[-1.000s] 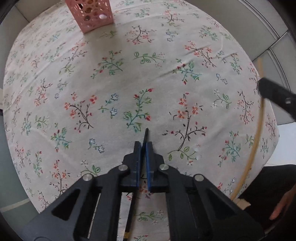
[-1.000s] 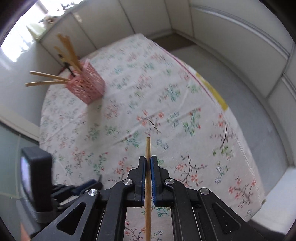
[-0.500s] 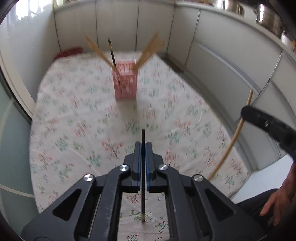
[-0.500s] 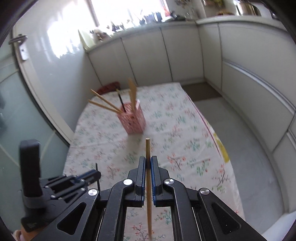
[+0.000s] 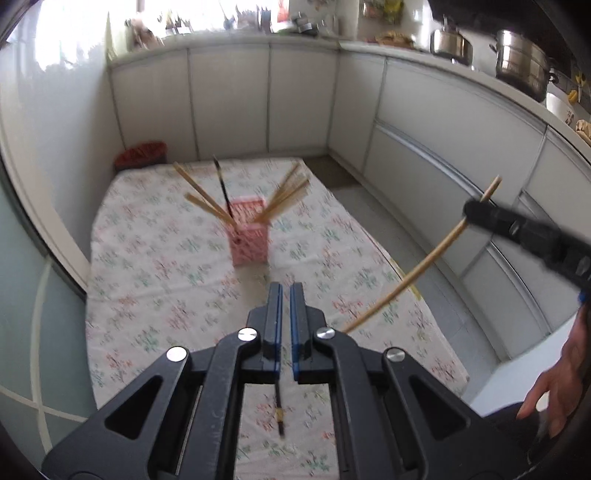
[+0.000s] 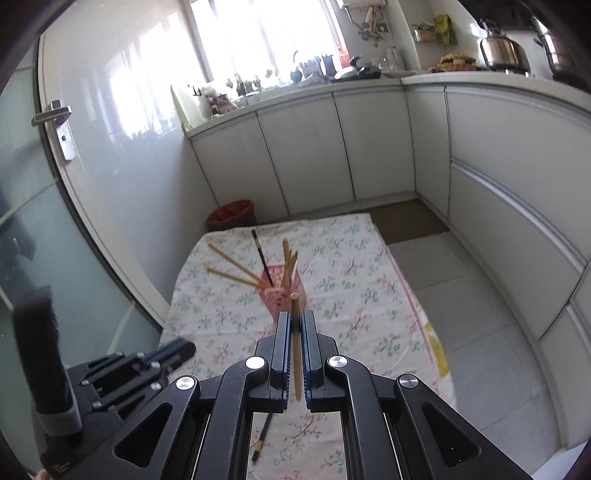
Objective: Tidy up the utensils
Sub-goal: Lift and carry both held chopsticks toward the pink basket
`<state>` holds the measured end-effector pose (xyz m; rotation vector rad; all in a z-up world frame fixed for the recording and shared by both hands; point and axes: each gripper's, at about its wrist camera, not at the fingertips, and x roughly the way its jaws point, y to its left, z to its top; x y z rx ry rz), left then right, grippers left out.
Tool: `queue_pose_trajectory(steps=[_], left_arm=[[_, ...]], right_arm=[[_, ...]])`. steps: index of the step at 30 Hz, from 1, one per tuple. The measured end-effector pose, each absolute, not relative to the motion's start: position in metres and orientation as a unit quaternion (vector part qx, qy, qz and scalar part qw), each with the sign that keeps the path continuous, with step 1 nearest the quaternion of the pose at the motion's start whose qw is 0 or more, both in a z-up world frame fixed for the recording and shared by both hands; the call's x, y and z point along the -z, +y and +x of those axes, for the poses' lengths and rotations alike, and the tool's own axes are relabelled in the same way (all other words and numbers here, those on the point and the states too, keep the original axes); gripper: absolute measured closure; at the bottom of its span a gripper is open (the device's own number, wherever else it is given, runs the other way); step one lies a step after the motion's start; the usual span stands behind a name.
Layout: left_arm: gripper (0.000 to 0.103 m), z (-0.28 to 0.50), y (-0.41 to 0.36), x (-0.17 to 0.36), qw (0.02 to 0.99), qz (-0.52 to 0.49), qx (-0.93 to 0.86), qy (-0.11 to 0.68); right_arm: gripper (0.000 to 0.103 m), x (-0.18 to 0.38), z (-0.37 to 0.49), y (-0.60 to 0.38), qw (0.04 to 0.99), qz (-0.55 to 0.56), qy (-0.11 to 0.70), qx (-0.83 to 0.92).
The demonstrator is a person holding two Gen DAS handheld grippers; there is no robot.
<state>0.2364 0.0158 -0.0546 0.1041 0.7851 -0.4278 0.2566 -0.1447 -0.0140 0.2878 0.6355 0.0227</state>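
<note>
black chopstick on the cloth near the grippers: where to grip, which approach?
Grip the black chopstick mid-shaft, coming straight down from above with the jaws across its length. It appears to lie flat on the tablecloth, thin and straight, so no side entry gets under it. The open left gripper is the free one.

Bright daylight w/ blown-out window (image 6: 258, 33) glare, fisheye edge warp, slight motion blur.

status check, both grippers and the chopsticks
Left hand-held gripper open, empty. Right hand-held gripper shut on light wooden chopstick. Black chopstick lies on floral cloth. Perforated pink holder ahead, unobstructed.
</note>
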Motion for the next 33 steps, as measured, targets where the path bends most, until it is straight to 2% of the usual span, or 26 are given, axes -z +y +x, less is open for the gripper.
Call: queue_pose_trajectory(steps=[2, 5, 9, 19, 22, 27, 33], left_arm=[[0.094, 0.252, 0.009, 0.075, 0.875, 0.052, 0.212, 0.432], [0.060, 0.280, 0.002, 0.118, 0.841, 0.040, 0.200, 0.501], [0.059, 0.317, -0.007, 0.171, 0.820, 0.037, 0.160, 0.549], [0.060, 0.365, -0.033, 0.241, 0.764, 0.056, 0.116, 0.632], [0.096, 0.357, -0.037, 0.249, 0.768, 0.092, 0.116, 0.623], [0.098, 0.336, -0.020, 0.240, 0.791, 0.065, 0.135, 0.594], [0.098, 0.266, 0.011, 0.159, 0.856, 0.005, 0.181, 0.484]], right_arm=[[0.097, 0.015, 0.258, -0.151, 0.933, 0.151, 0.325, -0.014], [0.097, 0.029, 0.260, -0.162, 0.924, 0.169, 0.343, -0.012], [0.097, 0.053, 0.268, -0.173, 0.914, 0.175, 0.366, -0.002], [0.097, 0.087, 0.294, -0.195, 0.904, 0.181, 0.386, 0.006], [0.098, 0.087, 0.296, -0.197, 0.904, 0.183, 0.387, 0.001], [0.097, 0.083, 0.292, -0.196, 0.904, 0.187, 0.385, -0.005], [0.097, 0.066, 0.278, -0.187, 0.911, 0.179, 0.372, -0.018]])
